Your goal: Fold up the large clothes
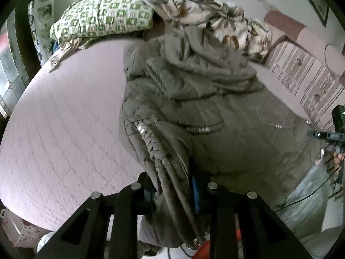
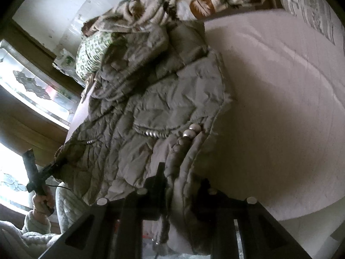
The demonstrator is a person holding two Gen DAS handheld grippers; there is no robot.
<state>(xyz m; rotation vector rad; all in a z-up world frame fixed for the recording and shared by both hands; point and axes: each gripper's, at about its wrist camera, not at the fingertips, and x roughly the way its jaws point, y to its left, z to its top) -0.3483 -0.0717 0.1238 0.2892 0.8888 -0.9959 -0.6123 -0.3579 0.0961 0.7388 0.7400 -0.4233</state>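
Observation:
A grey-green quilted jacket (image 1: 204, 99) lies front up on the pink bed (image 1: 64, 112), its hood toward the far pillows. My left gripper (image 1: 173, 185) is shut on a bunched fold of the jacket's near hem, lifted off the bed. In the right wrist view the same jacket (image 2: 155, 99) hangs from my right gripper (image 2: 181, 183), which is shut on the hem's other corner. Each gripper shows in the other's view: the right gripper (image 1: 330, 136) at the far right edge, the left gripper (image 2: 49, 170) at the lower left, held by a hand (image 2: 43, 200) in a fleece sleeve.
A green-and-white pillow (image 1: 103, 19) and a floral blanket (image 1: 215, 19) are piled at the far end, touching the hood. A striped patterned bed side (image 1: 306, 79) runs along the right. A window (image 2: 32, 86) lies beyond the bed. Bare pink sheet (image 2: 280, 108) flanks the jacket.

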